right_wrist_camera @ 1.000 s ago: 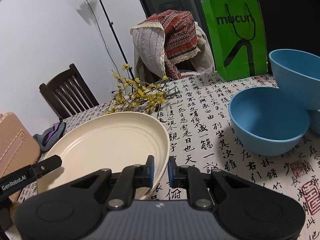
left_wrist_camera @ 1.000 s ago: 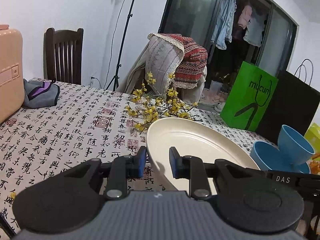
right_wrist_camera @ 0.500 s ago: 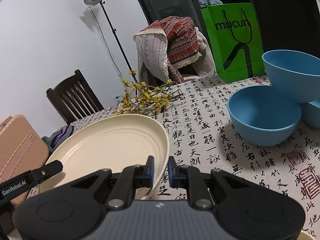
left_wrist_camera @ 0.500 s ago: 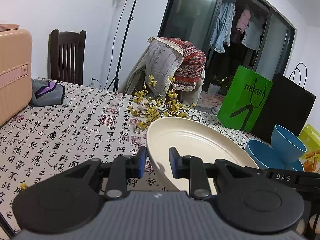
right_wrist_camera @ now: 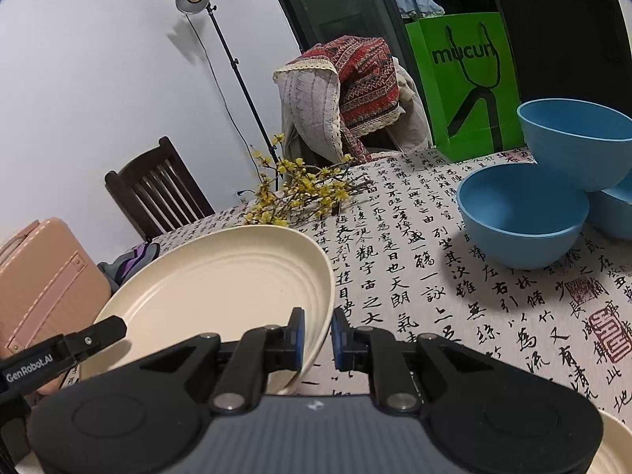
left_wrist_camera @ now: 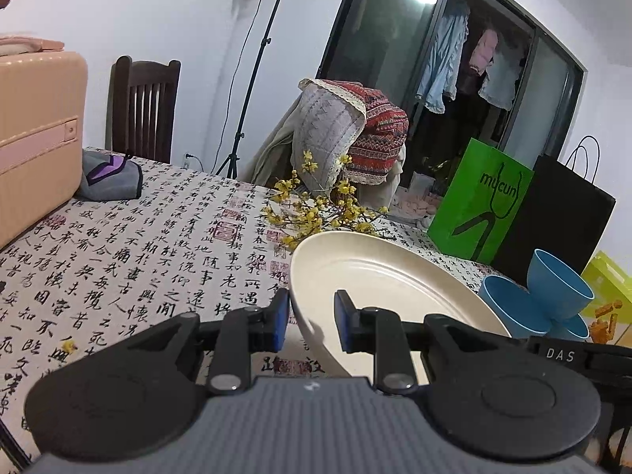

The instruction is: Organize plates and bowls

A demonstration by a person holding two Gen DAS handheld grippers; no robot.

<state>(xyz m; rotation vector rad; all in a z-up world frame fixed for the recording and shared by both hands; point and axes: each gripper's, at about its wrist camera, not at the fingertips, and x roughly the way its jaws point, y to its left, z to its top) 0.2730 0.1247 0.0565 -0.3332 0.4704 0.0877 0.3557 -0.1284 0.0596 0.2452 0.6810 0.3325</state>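
a: both tongs clamped narrow on one cream plate?
b: yes. left tongs pinching its left rim, right tongs pinching its right rim, plate tilted and lifted off the counter.
a: bowls?
b: blue bowls ahead and right of the right tongs, one leaning on the others. yellow flower sprigs lying just beyond the plate.
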